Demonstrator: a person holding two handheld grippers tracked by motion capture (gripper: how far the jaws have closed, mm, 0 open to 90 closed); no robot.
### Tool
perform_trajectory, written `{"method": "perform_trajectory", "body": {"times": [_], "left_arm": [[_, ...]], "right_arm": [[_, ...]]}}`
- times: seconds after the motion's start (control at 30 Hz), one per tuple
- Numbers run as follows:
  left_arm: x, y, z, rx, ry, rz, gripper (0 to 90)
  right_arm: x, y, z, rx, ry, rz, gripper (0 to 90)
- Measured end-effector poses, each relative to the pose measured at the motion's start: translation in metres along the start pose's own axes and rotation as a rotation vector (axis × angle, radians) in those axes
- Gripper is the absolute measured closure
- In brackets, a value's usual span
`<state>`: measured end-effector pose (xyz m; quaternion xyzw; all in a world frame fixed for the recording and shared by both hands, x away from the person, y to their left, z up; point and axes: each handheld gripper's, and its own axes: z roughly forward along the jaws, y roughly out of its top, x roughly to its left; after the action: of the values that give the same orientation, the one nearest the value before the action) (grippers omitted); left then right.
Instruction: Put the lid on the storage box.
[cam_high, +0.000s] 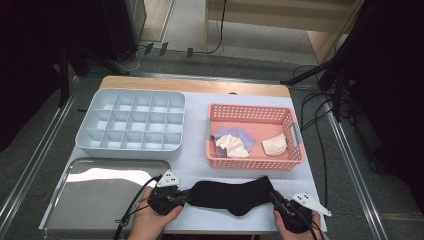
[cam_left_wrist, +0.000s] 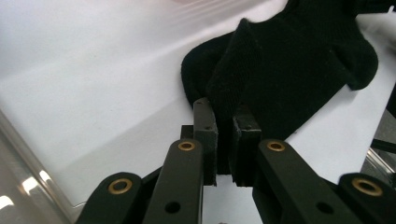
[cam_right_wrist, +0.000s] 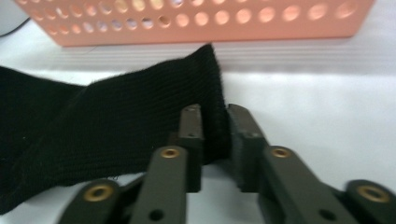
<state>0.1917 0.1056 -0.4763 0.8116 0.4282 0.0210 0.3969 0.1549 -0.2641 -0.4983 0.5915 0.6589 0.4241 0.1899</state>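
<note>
A black sock (cam_high: 232, 196) lies stretched along the near edge of the white table, between my two grippers. At its left end, my left gripper (cam_high: 186, 196) is shut on the fabric. In the left gripper view the pads (cam_left_wrist: 205, 122) pinch a raised fold of the sock (cam_left_wrist: 289, 60), with the gripper (cam_left_wrist: 226, 112) low over the table. My right gripper (cam_high: 274, 196) is shut on the sock's right end. In the right gripper view the cuff edge (cam_right_wrist: 212, 93) stands between the jaws of that gripper (cam_right_wrist: 214, 112), and the sock (cam_right_wrist: 116, 121) runs off to the left.
A pink basket (cam_high: 252, 107) behind the sock holds a purple sock (cam_high: 235, 134) and two cream socks (cam_high: 232, 146) (cam_high: 274, 145). A grey compartment box (cam_high: 130, 91) stands at the back left. A shiny metal tray (cam_high: 105, 195) lies at the front left, beside my left hand.
</note>
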Motion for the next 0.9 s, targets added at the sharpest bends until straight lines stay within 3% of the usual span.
{"method": "perform_trajectory", "body": {"times": [0.17, 0.27, 0.37, 0.43, 0.57, 0.67, 0.9], "left_arm": [[0.0, 0.0, 0.0, -0.006, 0.004, -0.008, 82.4], [0.003, 0.001, -0.004, -0.044, 0.008, -0.039, 67.0], [0.006, 0.004, -0.013, -0.091, -0.006, -0.068, 61.3], [0.005, 0.006, -0.018, -0.123, -0.02, -0.07, 64.0], [-0.001, 0.008, -0.022, -0.142, -0.046, -0.025, 90.0], [-0.007, 0.011, -0.019, -0.129, -0.057, 0.009, 90.0], [-0.027, 0.014, -0.001, -0.09, -0.069, 0.043, 90.0]], "right_arm": [[-0.001, 0.003, 0.0, -0.004, -0.017, -0.004, 79.6], [-0.001, 0.001, -0.001, -0.012, -0.014, 0.0, 62.7], [-0.003, -0.003, -0.001, -0.017, -0.014, 0.031, 59.9], [-0.005, -0.002, 0.0, -0.016, 0.007, 0.031, 67.4], [-0.002, -0.001, 0.0, 0.002, 0.03, 0.036, 76.7], [-0.002, 0.0, -0.001, 0.0, 0.043, 0.052, 78.8], [0.003, 0.007, -0.006, -0.018, 0.067, 0.062, 80.4]]}}
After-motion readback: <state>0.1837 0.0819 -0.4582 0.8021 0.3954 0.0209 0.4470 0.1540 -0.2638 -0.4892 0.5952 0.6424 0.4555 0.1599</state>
